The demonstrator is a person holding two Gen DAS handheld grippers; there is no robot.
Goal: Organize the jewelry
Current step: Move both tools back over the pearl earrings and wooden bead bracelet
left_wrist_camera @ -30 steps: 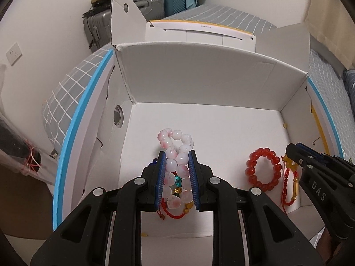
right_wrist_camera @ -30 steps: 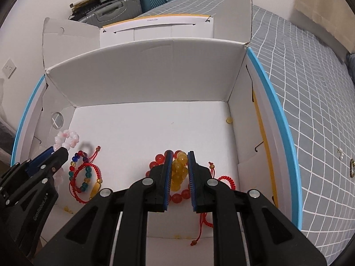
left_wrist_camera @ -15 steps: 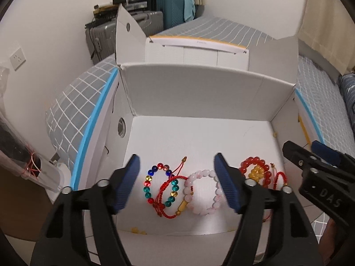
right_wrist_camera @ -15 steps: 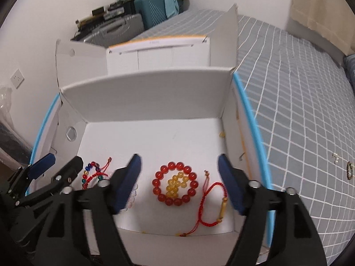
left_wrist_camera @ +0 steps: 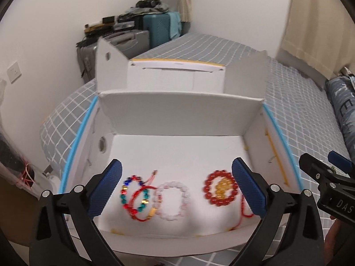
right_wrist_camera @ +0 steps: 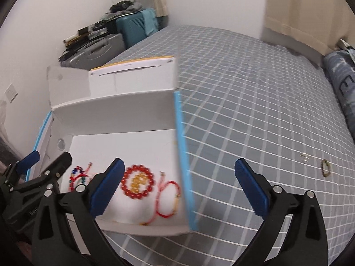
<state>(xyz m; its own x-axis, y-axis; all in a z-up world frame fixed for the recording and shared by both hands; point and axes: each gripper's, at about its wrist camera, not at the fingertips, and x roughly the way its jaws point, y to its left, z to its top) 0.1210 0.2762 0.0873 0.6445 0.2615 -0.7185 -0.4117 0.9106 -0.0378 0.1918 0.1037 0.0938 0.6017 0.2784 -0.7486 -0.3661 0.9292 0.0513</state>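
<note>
My left gripper (left_wrist_camera: 176,186): jaws opening wide, nothing between the pads; it hangs above the near part of the white cardboard box (left_wrist_camera: 177,115).
My right gripper (right_wrist_camera: 177,186): jaws opening wide, empty, over the box's blue right edge and the checked bedspread (right_wrist_camera: 255,110).
Multicoloured bead bracelet (left_wrist_camera: 134,194): box floor, 7 o'clock, a red cord bracelet (left_wrist_camera: 142,208) across it.
Pink bead bracelet (left_wrist_camera: 172,198): touching that pair, toward 6 o'clock.
Red bead bracelet (left_wrist_camera: 219,187): 5 o'clock, ringing the amber bead bracelet (left_wrist_camera: 221,187).
Second red cord bracelet (right_wrist_camera: 168,196): just beside the box's right wall.
Small bracelet (right_wrist_camera: 325,166): on the bedspread at 3 o'clock, well apart from the box.
</note>
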